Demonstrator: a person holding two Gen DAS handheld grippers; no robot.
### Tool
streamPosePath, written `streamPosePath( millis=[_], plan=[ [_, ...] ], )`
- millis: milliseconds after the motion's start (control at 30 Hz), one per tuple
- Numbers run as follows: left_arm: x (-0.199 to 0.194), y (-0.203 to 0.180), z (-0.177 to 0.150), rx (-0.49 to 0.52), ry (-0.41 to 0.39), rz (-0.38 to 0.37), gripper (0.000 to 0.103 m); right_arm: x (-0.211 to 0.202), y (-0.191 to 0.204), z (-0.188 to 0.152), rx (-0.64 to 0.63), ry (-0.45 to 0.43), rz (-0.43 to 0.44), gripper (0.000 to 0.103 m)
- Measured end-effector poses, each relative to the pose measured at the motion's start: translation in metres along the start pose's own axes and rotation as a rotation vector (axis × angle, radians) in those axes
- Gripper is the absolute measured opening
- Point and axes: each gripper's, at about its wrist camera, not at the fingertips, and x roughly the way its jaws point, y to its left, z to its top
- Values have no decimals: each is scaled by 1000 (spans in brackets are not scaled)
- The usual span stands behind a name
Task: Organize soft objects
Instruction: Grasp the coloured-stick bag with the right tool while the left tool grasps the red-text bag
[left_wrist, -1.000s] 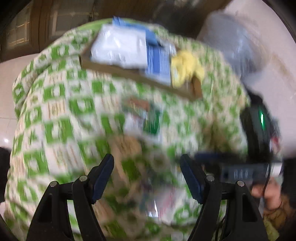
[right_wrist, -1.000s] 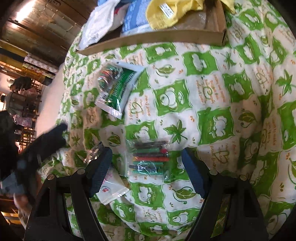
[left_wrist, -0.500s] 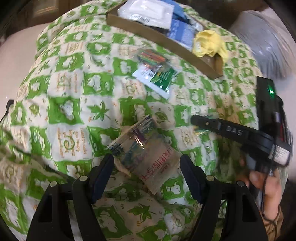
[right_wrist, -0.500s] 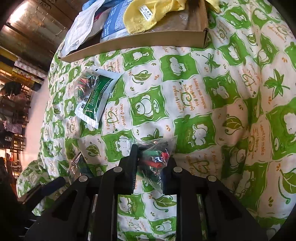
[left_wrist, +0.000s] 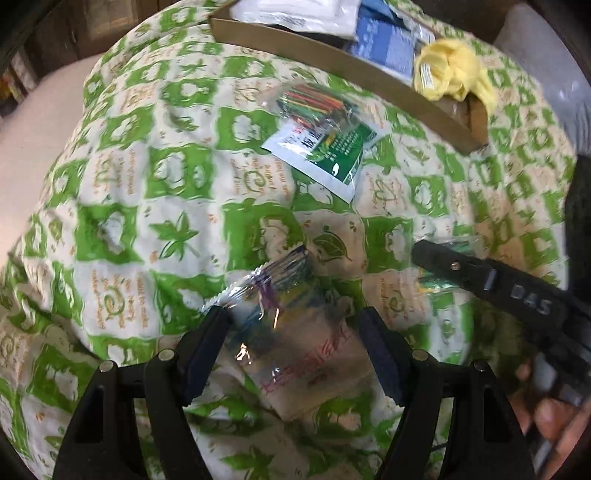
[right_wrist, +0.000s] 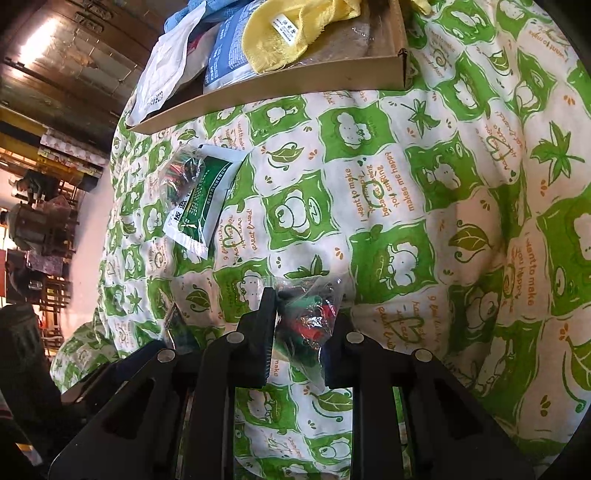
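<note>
A clear plastic packet with red lettering (left_wrist: 295, 343) lies on the green-and-white quilt (left_wrist: 147, 192). My left gripper (left_wrist: 293, 317) stands open astride it, pads apart from its sides. My right gripper (right_wrist: 304, 314) is shut on a small clear bag of red and green pieces (right_wrist: 310, 321), low over the quilt (right_wrist: 443, 184). The left wrist view shows the right gripper's black finger (left_wrist: 480, 273) and a hand (left_wrist: 546, 413) at the right. A green-and-white sachet (left_wrist: 325, 147) (right_wrist: 199, 199) lies farther off, beside a clear bag of coloured sticks (left_wrist: 314, 99) (right_wrist: 177, 173).
A shallow cardboard tray (left_wrist: 332, 55) (right_wrist: 277, 92) sits at the far side of the quilt. It holds a yellow cloth (left_wrist: 450, 74) (right_wrist: 295, 29), a blue packet (left_wrist: 384, 48) (right_wrist: 225, 55) and a white packet (left_wrist: 295, 14) (right_wrist: 162, 74). The quilt drops away to pale floor on the left.
My right gripper went from open around the small bag to shut on it. My left gripper tipped down and came in over the clear packet, which now lies between its fingers.
</note>
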Motion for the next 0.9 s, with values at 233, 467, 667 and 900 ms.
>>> streamPosePath(
  millis=[233, 467, 667, 900],
  plan=[
    [10, -8, 5, 14, -24, 24, 70, -3, -3, -1, 8, -3, 14, 19],
    [-8, 10, -5, -6, 40, 1, 71, -4, -4, -2, 11, -2, 17, 19],
    [-1, 16, -22, -41, 83, 6, 73, -5, -5, -2, 13, -3, 20, 19],
    [16, 9, -30, -60, 106, 22, 80, -5, -5, -2, 13, -3, 21, 19]
  ],
)
